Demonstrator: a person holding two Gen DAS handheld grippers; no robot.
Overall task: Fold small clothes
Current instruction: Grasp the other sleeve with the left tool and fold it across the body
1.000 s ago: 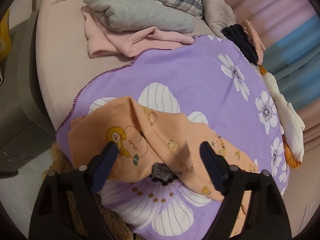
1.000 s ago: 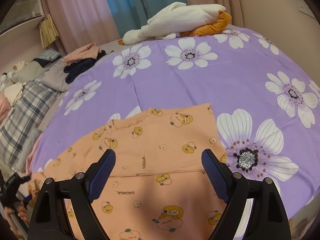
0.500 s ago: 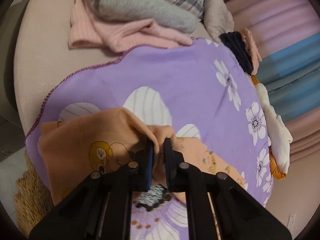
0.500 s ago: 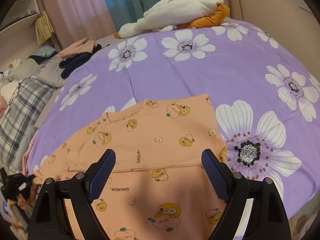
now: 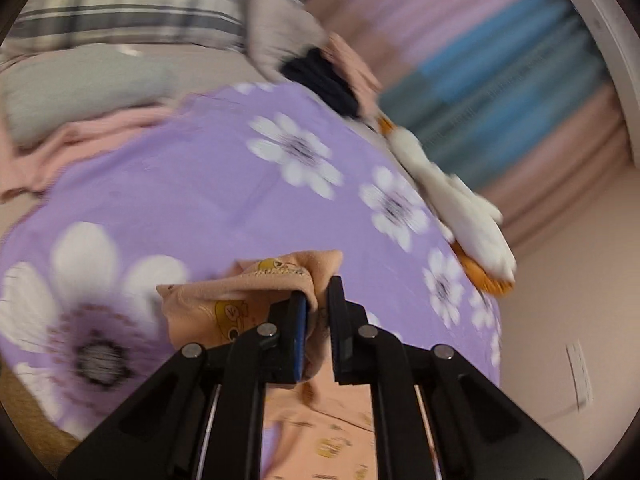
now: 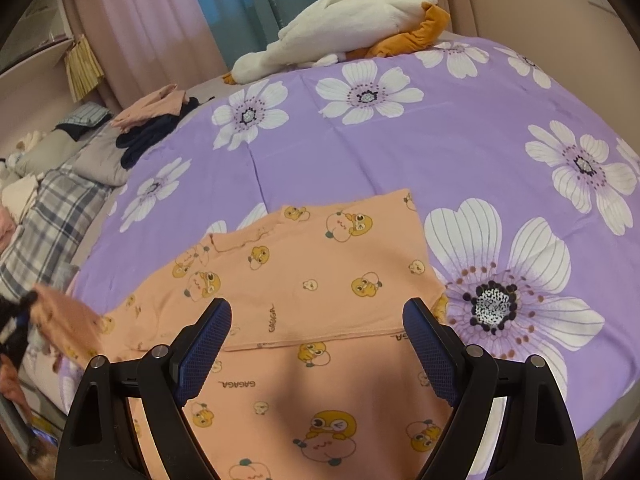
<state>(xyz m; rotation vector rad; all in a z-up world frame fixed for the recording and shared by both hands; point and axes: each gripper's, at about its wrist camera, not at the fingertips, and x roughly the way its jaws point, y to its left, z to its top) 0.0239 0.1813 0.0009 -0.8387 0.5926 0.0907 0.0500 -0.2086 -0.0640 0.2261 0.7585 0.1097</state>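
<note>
1. The orange printed garment [image 6: 320,280] lay spread on the purple flowered sheet [image 6: 460,128] covering the bed, its upper part folded over along a straight hem.
2. The left gripper [image 5: 318,308] was clamped on one end of that garment, a bunched fold pinched between its pads and raised off the sheet; the left wrist view was blurred.
3. In the right wrist view, that lifted end showed at the far left edge, off the sheet.
4. The right gripper [image 6: 316,344] hovered over the garment's lower middle with its jaws wide apart and nothing between them.
5. A white and orange plush toy [image 6: 340,40] rested at the far edge of the sheet.
6. Dark and pink clothes [image 6: 156,120] lay piled near a plaid pillow [image 6: 52,220].
</note>
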